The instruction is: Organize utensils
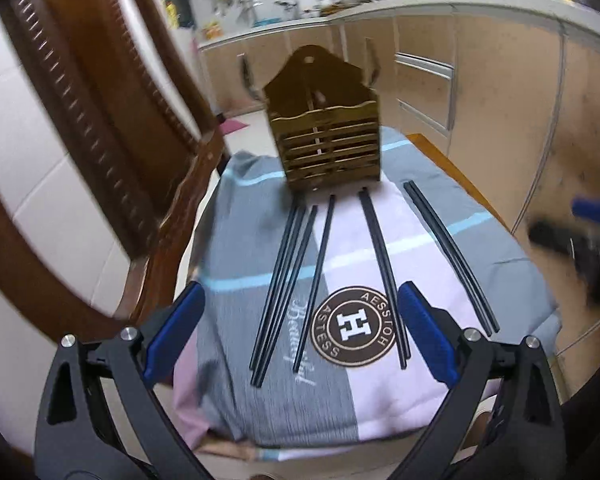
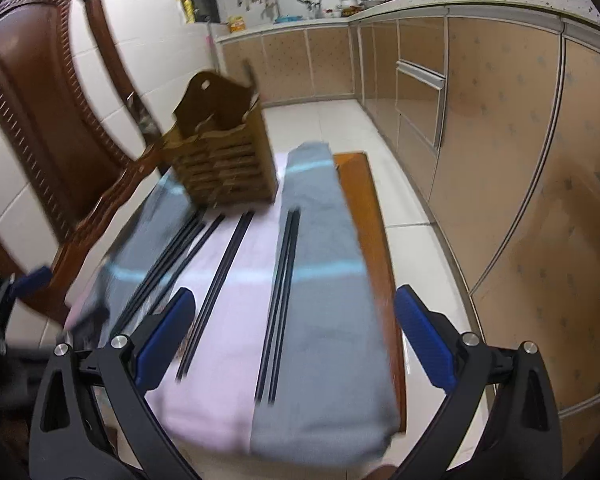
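Hovering above the cloth (image 1: 260, 240) with both tools spread wide and holding nothing: left gripper (image 1: 300, 336), right gripper (image 2: 296, 340). Chopsticks (image 1: 324, 276) lying loose in pairs and singles on the cloth, tips just beside the wooden holder (image 1: 328, 140) standing at the far end. Judged an opening step, nothing yet lifted. Next: lowering onto one pair, likely the rightmost pair (image 2: 280, 300) for the right tool, pinching mid-length, then tipping upright over the holder's slot. Thin and slick, likely to roll or scissor apart.
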Action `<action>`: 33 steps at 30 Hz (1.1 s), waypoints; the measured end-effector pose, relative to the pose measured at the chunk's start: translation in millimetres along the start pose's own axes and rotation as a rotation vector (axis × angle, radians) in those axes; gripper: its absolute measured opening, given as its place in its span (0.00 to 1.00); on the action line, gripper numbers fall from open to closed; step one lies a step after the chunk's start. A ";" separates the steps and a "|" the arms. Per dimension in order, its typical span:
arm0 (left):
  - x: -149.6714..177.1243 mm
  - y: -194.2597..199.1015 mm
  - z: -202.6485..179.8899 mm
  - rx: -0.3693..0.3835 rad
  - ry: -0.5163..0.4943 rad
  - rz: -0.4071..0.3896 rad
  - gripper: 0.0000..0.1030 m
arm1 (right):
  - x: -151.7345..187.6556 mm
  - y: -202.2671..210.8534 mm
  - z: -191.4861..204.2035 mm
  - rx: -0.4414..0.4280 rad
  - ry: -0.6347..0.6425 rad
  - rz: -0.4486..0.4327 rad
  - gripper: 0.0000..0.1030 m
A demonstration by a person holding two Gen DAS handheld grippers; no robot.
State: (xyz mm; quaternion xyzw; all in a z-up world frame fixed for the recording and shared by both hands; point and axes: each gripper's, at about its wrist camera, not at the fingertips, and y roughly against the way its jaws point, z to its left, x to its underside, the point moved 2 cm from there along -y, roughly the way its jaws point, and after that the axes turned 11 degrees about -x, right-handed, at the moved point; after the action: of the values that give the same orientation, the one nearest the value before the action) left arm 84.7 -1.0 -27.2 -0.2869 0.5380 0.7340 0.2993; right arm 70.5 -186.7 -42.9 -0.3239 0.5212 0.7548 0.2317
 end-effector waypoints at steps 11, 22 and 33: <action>16.5 12.0 12.5 0.026 0.056 0.057 0.93 | 12.7 15.4 10.0 -0.011 -0.007 0.001 0.95; 16.7 0.2 20.4 0.026 0.066 0.086 0.93 | 10.5 7.5 14.4 -0.007 0.020 0.011 0.95; -37.5 -69.6 25.2 -0.025 0.079 0.106 0.92 | -40.1 -32.5 -11.6 0.075 0.060 -0.058 0.95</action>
State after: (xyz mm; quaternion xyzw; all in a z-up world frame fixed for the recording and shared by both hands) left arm 158.8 35.2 -35.9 -0.2906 0.5544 0.7436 0.2349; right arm 123.1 -186.7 -37.2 -0.3524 0.5461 0.7178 0.2496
